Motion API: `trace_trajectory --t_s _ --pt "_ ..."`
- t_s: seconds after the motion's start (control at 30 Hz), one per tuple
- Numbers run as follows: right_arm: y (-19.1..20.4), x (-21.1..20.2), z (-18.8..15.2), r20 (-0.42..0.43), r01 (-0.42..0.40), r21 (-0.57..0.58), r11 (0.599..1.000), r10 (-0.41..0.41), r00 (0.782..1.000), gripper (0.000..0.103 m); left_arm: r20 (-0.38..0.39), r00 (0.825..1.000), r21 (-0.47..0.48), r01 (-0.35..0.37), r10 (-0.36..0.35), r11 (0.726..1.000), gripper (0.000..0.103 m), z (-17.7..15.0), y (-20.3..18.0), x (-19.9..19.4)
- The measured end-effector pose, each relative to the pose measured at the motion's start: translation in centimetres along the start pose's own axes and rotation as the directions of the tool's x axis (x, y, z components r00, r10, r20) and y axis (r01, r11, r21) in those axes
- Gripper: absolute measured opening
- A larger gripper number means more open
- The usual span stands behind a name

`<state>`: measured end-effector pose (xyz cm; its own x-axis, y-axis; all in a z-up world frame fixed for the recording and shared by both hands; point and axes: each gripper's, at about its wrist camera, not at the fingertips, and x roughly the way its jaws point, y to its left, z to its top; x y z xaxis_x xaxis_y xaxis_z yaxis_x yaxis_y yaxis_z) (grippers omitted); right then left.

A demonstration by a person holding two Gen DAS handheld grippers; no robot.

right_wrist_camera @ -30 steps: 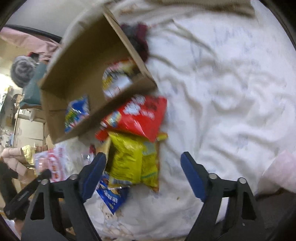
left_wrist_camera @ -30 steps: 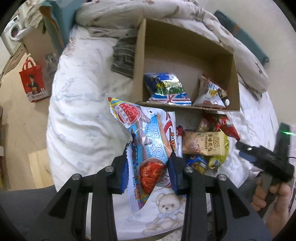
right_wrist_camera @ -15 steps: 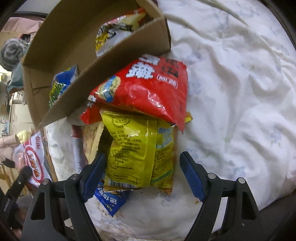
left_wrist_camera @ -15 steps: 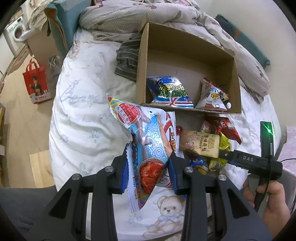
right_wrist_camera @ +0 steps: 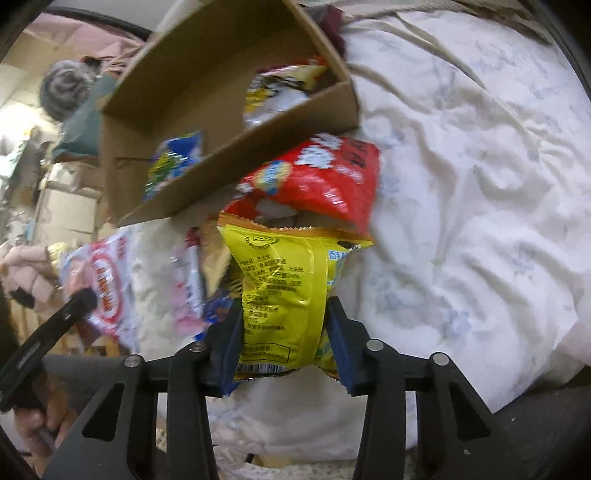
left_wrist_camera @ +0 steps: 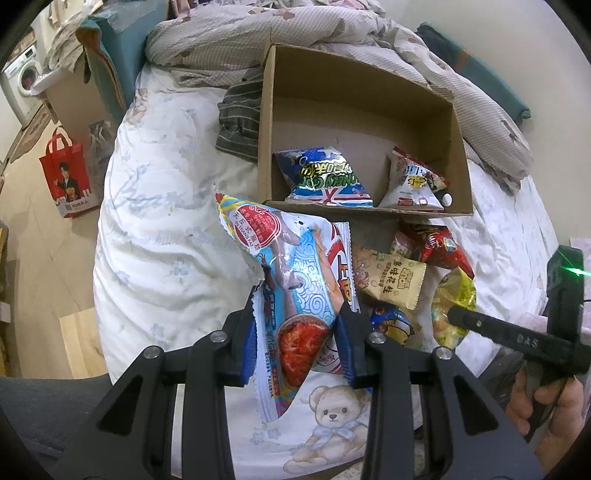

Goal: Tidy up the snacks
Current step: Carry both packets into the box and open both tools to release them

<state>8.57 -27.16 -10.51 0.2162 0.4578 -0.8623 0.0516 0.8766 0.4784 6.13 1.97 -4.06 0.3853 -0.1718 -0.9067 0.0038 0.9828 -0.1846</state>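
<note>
My left gripper (left_wrist_camera: 299, 345) is shut on a light-blue noodle packet (left_wrist_camera: 295, 280) and holds it above the bed. My right gripper (right_wrist_camera: 284, 343) is shut on a yellow snack bag (right_wrist_camera: 284, 291), which also shows in the left wrist view (left_wrist_camera: 456, 306). A cardboard box (left_wrist_camera: 266, 122) lies open on the bed with a blue bag (left_wrist_camera: 325, 181) and a white bag (left_wrist_camera: 413, 184) inside. In front of the box lie a red bag (right_wrist_camera: 321, 177), a beige biscuit pack (left_wrist_camera: 395, 280) and a small blue pack (left_wrist_camera: 391, 325).
The bed has a white floral sheet (right_wrist_camera: 480, 184) with a bear print (left_wrist_camera: 332, 410). A crumpled duvet (left_wrist_camera: 332, 33) and striped cloth (left_wrist_camera: 240, 122) lie behind the box. A red tote bag (left_wrist_camera: 68, 173) stands on the floor at the left.
My right gripper moved in on the yellow bag and closed on it. My left gripper keeps hold of the noodle packet and has barely moved.
</note>
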Motion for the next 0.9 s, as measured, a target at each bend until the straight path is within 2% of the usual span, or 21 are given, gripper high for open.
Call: trace_trajectory --t_s 0.17,0.33,0.5,0.73,0.9 --pt "1.6 -1.2 -1.2 0.027 -0.071 -0.05 0.996 0.073 0.997 0.04 0.034 0.999 -0.002 0.002 -0.001 1.0 0.031 0.0 0.2 -0.8" --pt "2.7 -3.3 -1.5 0.117 -0.113 -0.115 0.987 0.127 0.985 0.039 0.089 0.996 0.001 -0.002 0.002 1.0 0.031 0.5 0.2 -2.3" --pt "2.8 -5.2 -0.1 0.199 -0.168 -0.119 0.979 0.189 0.962 0.038 0.141 0.99 0.0 0.017 -0.017 1.0 0.031 2.0 0.0 -4.0" --pt "2.9 -7.0 2.4 0.259 -0.226 -0.112 0.968 0.248 0.933 0.037 0.183 0.983 0.033 0.009 -0.014 0.999 0.031 5.3 -0.6 -5.2" --pt "3.9 -8.3 4.9 0.297 -0.232 -0.138 0.963 0.264 0.918 0.037 0.201 0.98 0.054 -0.003 -0.008 0.999 0.031 8.3 -1.2 -5.0"
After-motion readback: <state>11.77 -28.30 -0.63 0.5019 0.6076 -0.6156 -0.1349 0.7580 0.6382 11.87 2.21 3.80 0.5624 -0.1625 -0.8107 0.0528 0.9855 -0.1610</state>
